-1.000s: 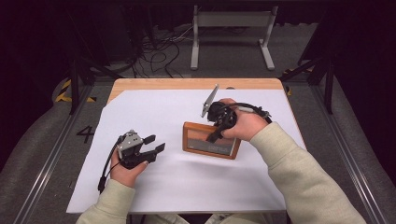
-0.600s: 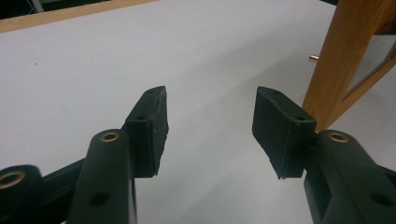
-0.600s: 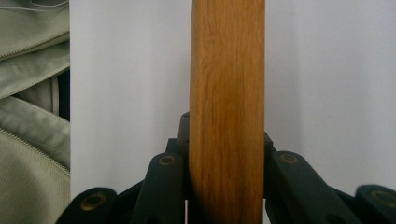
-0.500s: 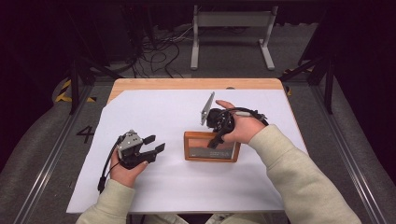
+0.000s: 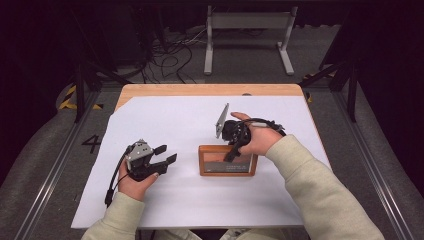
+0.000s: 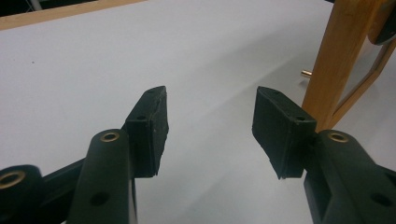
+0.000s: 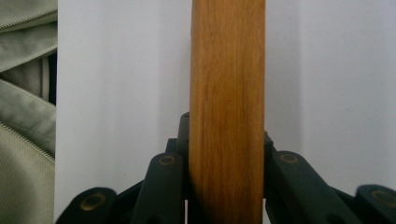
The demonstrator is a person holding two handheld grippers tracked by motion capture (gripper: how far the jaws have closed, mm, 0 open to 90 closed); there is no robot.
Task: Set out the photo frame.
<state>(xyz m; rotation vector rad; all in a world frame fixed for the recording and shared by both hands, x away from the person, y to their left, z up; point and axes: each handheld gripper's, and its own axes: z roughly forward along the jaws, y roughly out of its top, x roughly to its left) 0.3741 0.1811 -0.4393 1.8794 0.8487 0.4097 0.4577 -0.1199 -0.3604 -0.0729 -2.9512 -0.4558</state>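
The right gripper (image 5: 235, 150) is clamped on the top rail of a wooden picture frame (image 5: 227, 161), its two black jaws pressed against either side of the rail. In the right gripper view the rail (image 7: 227, 116) is seen running straight up between the jaws, with the white sheet (image 7: 121, 93) on both sides of it and a pale sleeve (image 7: 25, 140) at the edge. The frame is set near the middle of the white sheet (image 5: 180, 120) that covers the wooden table (image 5: 200, 90), and a grey panel is shown inside its border. The grey three-cornered plate (image 5: 221, 121) of the gripper is raised above the far side of the frame. The left gripper (image 5: 162, 155) is held well to the left of the frame, just above the sheet, with its jaws spread apart and nothing between them. In the left gripper view the pads (image 6: 149, 126) are pointed across bare sheet, and the frame's side rail (image 6: 336, 60) is seen beside the right jaw, not touched by it
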